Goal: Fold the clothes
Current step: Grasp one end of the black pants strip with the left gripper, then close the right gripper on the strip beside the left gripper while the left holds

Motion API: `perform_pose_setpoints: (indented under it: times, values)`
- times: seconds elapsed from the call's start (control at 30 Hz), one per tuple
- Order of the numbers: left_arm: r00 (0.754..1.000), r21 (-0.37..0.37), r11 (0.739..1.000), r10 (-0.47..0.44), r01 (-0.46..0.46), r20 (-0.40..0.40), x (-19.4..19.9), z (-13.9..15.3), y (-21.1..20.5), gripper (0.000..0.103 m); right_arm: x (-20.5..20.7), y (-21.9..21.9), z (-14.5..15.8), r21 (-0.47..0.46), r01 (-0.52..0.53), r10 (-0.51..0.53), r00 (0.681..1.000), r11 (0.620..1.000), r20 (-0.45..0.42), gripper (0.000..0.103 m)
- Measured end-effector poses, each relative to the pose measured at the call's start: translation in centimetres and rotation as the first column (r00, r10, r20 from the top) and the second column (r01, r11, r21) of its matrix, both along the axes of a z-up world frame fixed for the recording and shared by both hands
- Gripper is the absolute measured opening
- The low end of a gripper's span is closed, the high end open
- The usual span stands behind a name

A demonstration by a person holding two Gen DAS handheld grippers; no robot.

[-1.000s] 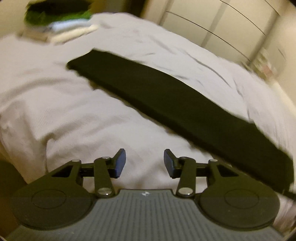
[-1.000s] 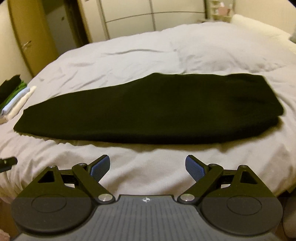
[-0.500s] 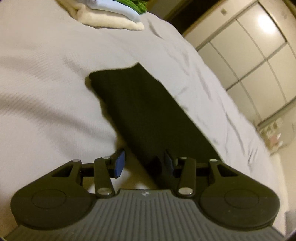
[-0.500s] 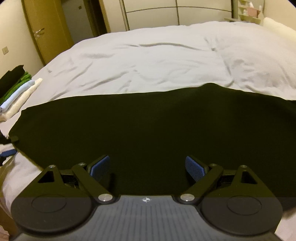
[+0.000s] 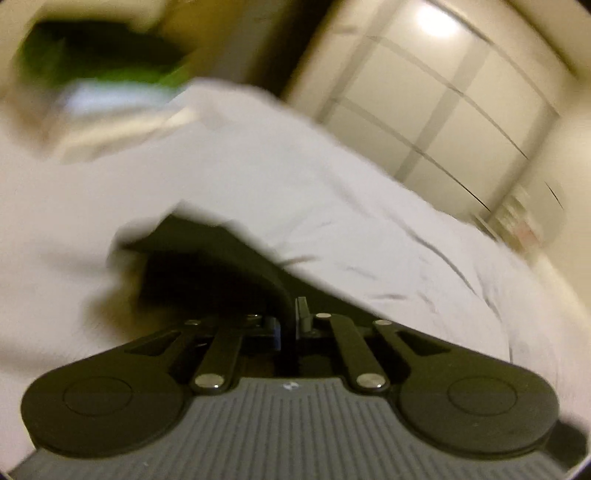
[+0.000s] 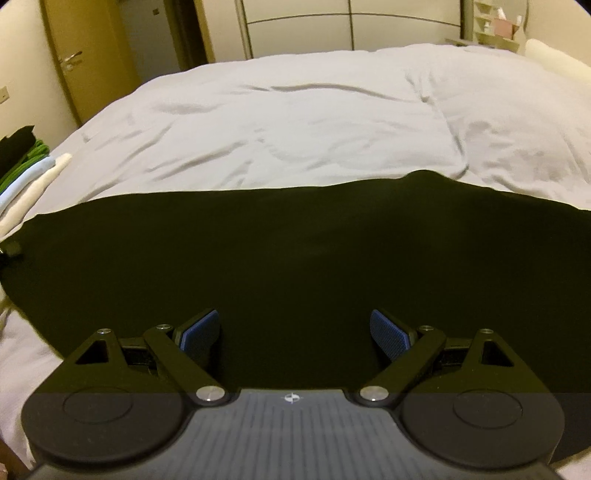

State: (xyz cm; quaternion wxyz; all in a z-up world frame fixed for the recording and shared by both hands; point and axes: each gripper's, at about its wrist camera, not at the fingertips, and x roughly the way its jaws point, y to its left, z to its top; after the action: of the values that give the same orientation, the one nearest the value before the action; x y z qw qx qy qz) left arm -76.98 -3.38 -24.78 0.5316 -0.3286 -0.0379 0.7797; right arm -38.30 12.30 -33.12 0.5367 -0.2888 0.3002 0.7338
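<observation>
A long black garment [image 6: 295, 266] lies folded in a strip across the white bed [image 6: 295, 122]. My right gripper [image 6: 294, 330] is open, low over the strip's near edge, a finger on each side of its middle. My left gripper [image 5: 290, 319] is shut on the black garment's left end [image 5: 207, 254], and the cloth rises in a fold from the jaws. The left wrist view is blurred by motion.
A stack of folded clothes [image 6: 26, 166], black, green, pale blue and cream, sits at the bed's left edge; it is a blur in the left wrist view [image 5: 92, 85]. Wardrobe doors [image 6: 351, 29] stand behind the bed, a wooden door [image 6: 81, 59] at left.
My left gripper came down to the garment's left end and shut on it; it was open half a second ago. My right gripper moved forward over the strip and stayed open.
</observation>
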Motion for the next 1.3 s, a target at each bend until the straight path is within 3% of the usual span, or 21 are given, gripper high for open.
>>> perform_pose_setpoints:
  times: [0.03,0.1,0.2,0.37,0.43,0.5,0.6,0.67,0.83,0.93,1.0,1.1,1.13,1.2,1.3]
  values:
    - [0.996,0.013,0.998,-0.06,0.061,-0.066,1.7,1.3,0.4,0.003,0.4,0.1,0.1,0.001,0.01,-0.01,1.0,1.0,0.002,0.091]
    - [0.964,0.019,0.981,-0.186,0.193,-0.188,5.6,3.3,1.4,0.003,1.2,0.1,0.3,0.003,0.035,-0.035,0.999,0.999,0.002,0.091]
    - [0.862,-0.058,0.916,-0.393,0.396,-0.32,12.8,4.2,3.5,0.004,2.5,0.0,0.7,0.01,0.07,-0.07,0.998,0.997,-0.005,0.091]
    - [0.702,-0.302,0.786,-0.617,0.539,-0.355,23.3,-0.8,5.8,0.018,5.0,-0.5,1.0,0.005,0.141,-0.14,0.99,0.99,-0.023,0.091]
    - [0.656,-0.378,0.758,-0.651,0.532,-0.382,26.2,-3.0,5.1,0.025,6.2,-0.9,1.0,-0.008,0.169,-0.17,0.985,0.986,-0.038,0.091]
    - [0.663,-0.371,0.772,-0.634,0.516,-0.398,26.9,-3.7,4.2,0.025,7.3,-1.3,1.0,-0.019,0.193,-0.193,0.98,0.981,-0.056,0.091]
    - [0.696,-0.33,0.777,-0.628,0.536,-0.348,25.9,-3.1,3.2,0.028,8.3,-2.0,1.0,-0.022,0.208,-0.209,0.972,0.978,-0.111,0.091]
    - [0.705,-0.304,0.783,-0.621,0.543,-0.343,25.5,-2.5,2.8,0.029,8.4,-2.1,1.1,-0.024,0.192,-0.193,0.969,0.981,-0.155,0.091]
    - [0.695,-0.327,0.786,-0.618,0.525,-0.368,25.6,-2.6,4.7,0.031,8.3,-2.2,1.1,-0.039,0.185,-0.189,0.963,0.982,-0.193,0.091]
    - [0.672,-0.307,0.779,-0.628,0.547,-0.392,25.8,-1.8,4.5,0.046,9.1,-2.6,1.0,-0.053,0.201,-0.208,0.957,0.978,-0.202,0.091]
    - [0.681,-0.284,0.773,-0.635,0.568,-0.365,25.2,-1.5,4.0,0.047,9.7,-2.7,0.9,-0.064,0.213,-0.222,0.952,0.975,-0.213,0.091]
    - [0.769,-0.221,0.79,-0.61,0.572,-0.19,22.7,-1.5,4.4,0.047,10.4,-2.8,0.6,-0.076,0.224,-0.236,0.943,0.972,-0.234,0.091]
    - [0.805,-0.19,0.81,-0.58,0.555,-0.122,21.7,-1.7,4.6,0.047,10.5,-2.7,0.5,-0.078,0.225,-0.237,0.942,0.971,-0.237,0.091]
    - [0.855,-0.134,0.849,-0.518,0.511,-0.02,20.2,-2.0,4.4,0.047,10.3,-2.6,0.4,-0.078,0.218,-0.231,0.944,0.973,-0.236,0.091]
    - [0.9,-0.074,0.902,-0.412,0.425,0.145,18.5,-2.7,4.3,0.047,10.2,-2.6,0.4,-0.078,0.21,-0.223,0.946,0.975,-0.237,0.091]
